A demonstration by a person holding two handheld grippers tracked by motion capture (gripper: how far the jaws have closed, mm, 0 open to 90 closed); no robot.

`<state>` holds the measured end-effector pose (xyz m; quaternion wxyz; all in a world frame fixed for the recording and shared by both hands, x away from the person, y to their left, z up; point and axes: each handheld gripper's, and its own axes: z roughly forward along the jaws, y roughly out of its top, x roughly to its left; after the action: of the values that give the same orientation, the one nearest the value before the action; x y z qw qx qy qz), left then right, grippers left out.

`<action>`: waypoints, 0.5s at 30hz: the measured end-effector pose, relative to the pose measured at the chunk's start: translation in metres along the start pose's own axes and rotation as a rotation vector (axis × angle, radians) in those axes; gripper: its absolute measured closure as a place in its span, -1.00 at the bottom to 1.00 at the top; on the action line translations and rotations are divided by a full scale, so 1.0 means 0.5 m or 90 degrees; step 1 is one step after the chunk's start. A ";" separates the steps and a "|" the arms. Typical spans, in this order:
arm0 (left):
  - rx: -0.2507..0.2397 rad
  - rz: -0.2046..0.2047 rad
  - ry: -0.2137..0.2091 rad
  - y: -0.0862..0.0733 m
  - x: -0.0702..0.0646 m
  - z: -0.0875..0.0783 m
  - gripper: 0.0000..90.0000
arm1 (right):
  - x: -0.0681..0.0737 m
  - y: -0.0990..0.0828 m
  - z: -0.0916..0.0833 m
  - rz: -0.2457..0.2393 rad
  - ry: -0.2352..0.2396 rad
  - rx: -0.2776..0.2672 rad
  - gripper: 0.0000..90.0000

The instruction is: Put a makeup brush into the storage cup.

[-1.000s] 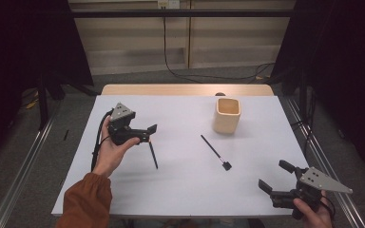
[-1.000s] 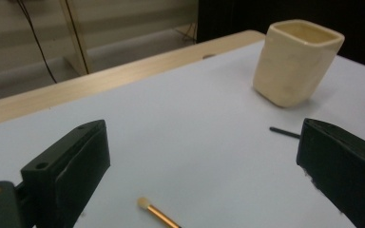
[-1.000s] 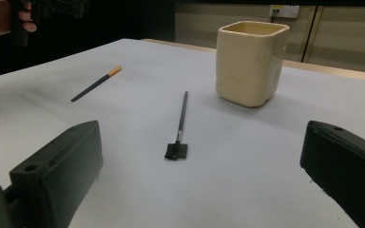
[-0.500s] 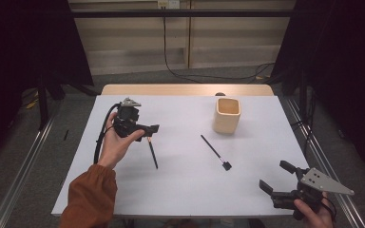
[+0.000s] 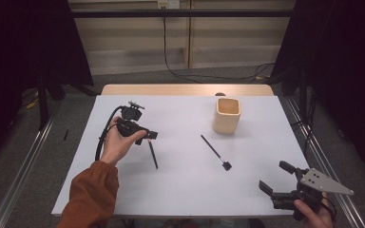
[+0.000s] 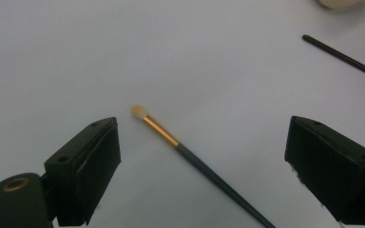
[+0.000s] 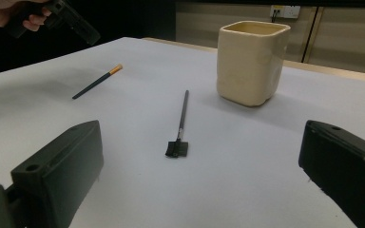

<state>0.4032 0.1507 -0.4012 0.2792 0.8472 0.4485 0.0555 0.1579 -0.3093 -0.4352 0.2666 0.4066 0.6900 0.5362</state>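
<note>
A slim brush (image 5: 152, 154) with a dark handle, gold ferrule and pale tip lies on the white table (image 5: 180, 190). My left gripper (image 5: 148, 136) hovers just over its tip end, pointing down. In the left gripper view the brush (image 6: 190, 159) lies between the wide jaws of that gripper (image 6: 204, 128), untouched; the jaws have just been closing a little. A black flat-headed brush (image 5: 215, 152) lies mid-table, near a cream square cup (image 5: 227, 115). My right gripper (image 5: 274, 175) rests open at the front right corner, facing the black brush (image 7: 180, 123) and the cup (image 7: 251, 61).
The table's front edge runs just below the right gripper. Metal rails (image 5: 24, 161) flank the table on both sides. In the right gripper view the left gripper (image 7: 71, 21) hangs at the top left above the gold-banded brush (image 7: 97, 81).
The left hand has swung its gripper to the right and tipped it down over the gold-banded brush's tip. The right gripper has kept still.
</note>
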 end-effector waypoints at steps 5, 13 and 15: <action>0.051 -0.013 -0.003 0.002 -0.003 0.017 -0.74 | 0.000 0.000 0.000 -0.002 0.000 0.002 -0.99; 0.120 -0.016 0.019 0.009 0.000 0.043 -0.72 | 0.000 -0.001 0.001 -0.002 0.003 0.006 -0.99; 0.128 -0.013 0.024 0.011 -0.001 0.044 -0.71 | 0.000 -0.001 0.001 -0.004 0.003 0.007 -0.99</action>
<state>0.4147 0.1384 -0.4167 0.1849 0.8652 0.4655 0.0230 0.1581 -0.3088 -0.4361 0.2641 0.4047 0.6950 0.5324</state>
